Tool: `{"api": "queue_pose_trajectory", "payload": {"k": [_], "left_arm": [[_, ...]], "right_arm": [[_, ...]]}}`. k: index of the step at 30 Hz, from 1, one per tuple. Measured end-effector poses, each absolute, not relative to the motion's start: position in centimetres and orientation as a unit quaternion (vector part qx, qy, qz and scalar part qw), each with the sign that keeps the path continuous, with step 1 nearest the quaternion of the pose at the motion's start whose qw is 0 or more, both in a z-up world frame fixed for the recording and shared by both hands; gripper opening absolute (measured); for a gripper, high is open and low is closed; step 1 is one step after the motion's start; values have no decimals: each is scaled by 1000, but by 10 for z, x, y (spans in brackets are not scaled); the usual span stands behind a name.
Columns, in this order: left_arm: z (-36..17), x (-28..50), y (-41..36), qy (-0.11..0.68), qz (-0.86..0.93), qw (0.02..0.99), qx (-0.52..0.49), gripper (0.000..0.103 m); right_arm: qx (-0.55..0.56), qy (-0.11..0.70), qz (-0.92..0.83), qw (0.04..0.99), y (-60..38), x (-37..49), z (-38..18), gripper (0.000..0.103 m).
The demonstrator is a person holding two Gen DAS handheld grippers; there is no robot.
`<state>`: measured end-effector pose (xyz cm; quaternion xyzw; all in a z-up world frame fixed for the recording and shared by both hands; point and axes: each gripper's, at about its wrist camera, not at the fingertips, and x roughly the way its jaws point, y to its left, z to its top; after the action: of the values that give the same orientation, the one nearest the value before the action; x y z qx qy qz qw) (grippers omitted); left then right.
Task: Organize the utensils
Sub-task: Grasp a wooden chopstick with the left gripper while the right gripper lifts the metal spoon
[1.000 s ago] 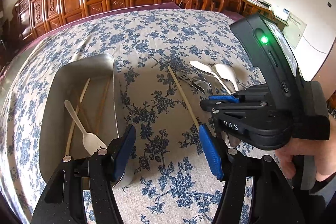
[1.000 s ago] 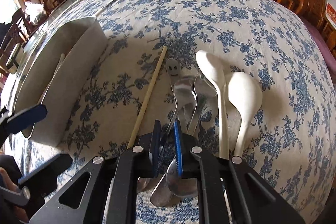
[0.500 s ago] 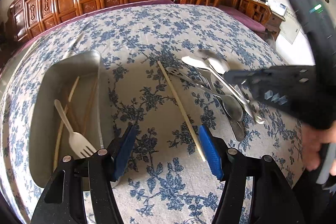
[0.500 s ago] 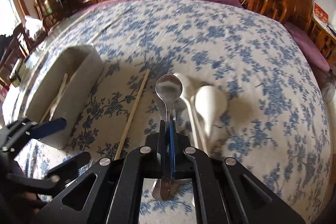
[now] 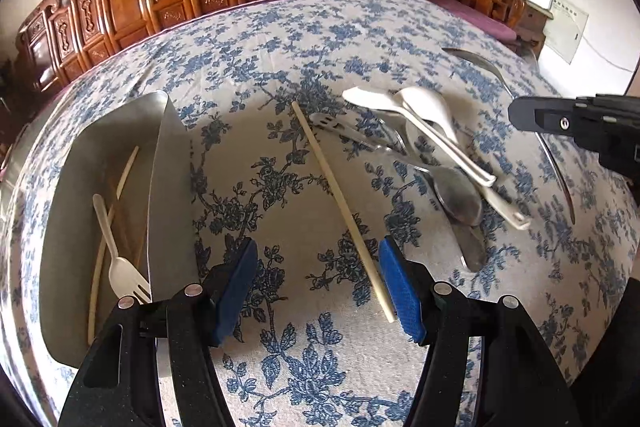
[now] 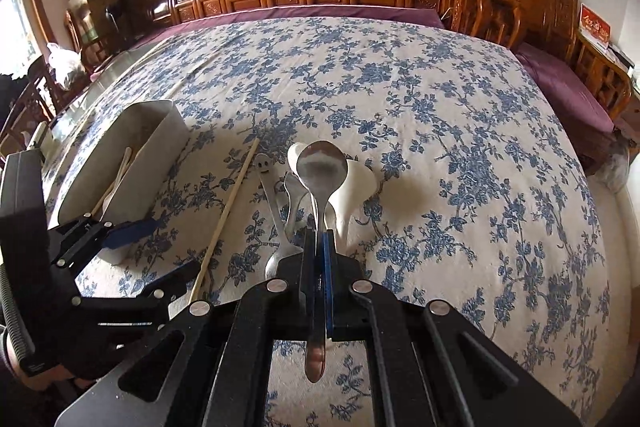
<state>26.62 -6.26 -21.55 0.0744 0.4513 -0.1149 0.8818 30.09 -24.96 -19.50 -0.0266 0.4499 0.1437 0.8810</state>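
Lifted off the floral tablecloth (image 6: 440, 131), a steel spoon (image 6: 321, 167) sits clamped in the right gripper (image 6: 320, 251); left gripper (image 5: 318, 287) gapes empty.

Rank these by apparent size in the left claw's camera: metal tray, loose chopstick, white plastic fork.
1. Metal tray, clearly largest.
2. Loose chopstick, long but thin.
3. White plastic fork, smallest, though it lies nearer the camera.

Right tool (image 6: 319, 247) clamping metal spoon (image 6: 321, 171), above floral tablecloth (image 6: 440, 147)

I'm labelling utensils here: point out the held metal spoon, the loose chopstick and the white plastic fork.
Metal spoon (image 6: 321, 169): right wrist view, bowl.
Chopstick (image 5: 334, 193): left wrist view, mid-shaft.
White plastic fork (image 5: 122, 275): left wrist view, head.
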Motion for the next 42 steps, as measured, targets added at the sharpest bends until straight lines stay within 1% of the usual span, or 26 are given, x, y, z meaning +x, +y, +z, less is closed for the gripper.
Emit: {"api": "queue_pose_trajectory", "payload": {"k": [5,10,12,14,17,19,20,21,22,24,30,33,42], "left_arm": [[-211,255,-76,442,-137,882,86,60],[-223,257,-87,457,-134,873,106,59],[-228,260,-86,468,-130,868,104,52],[-231,262,-85,472,-130,866,103,49],[-232,264,-80,475,-132,865,87,49],[-232,264,-77,478,-133,865,79,45],[-232,264,-75,478,-133,865,76,39],[-232,264,-73,478,-132,865,75,30],[-231,263,-71,478,-131,865,74,24],[-231,261,-64,479,-131,865,69,6],[-230,257,-42,494,-127,859,44,4],[-224,253,-35,492,-120,861,48,4],[-176,229,-14,460,-116,879,41,4]], "right_arm": [[-30,445,146,883,-252,296,-191,5],[-31,445,142,883,-255,295,-191,5],[-30,446,142,883,-255,295,-192,5],[-31,447,142,883,-254,295,-193,5],[-31,447,144,882,-253,294,-193,5],[-32,448,144,882,-252,292,-194,5],[-32,448,144,882,-252,291,-194,5],[-32,448,145,881,-251,290,-194,5],[-32,449,145,881,-251,288,-194,5],[-32,449,146,881,-250,285,-193,5],[-41,443,154,882,-248,267,-182,5],[-45,436,159,885,-247,257,-173,5],[-43,420,168,891,-245,242,-157,5]]}}
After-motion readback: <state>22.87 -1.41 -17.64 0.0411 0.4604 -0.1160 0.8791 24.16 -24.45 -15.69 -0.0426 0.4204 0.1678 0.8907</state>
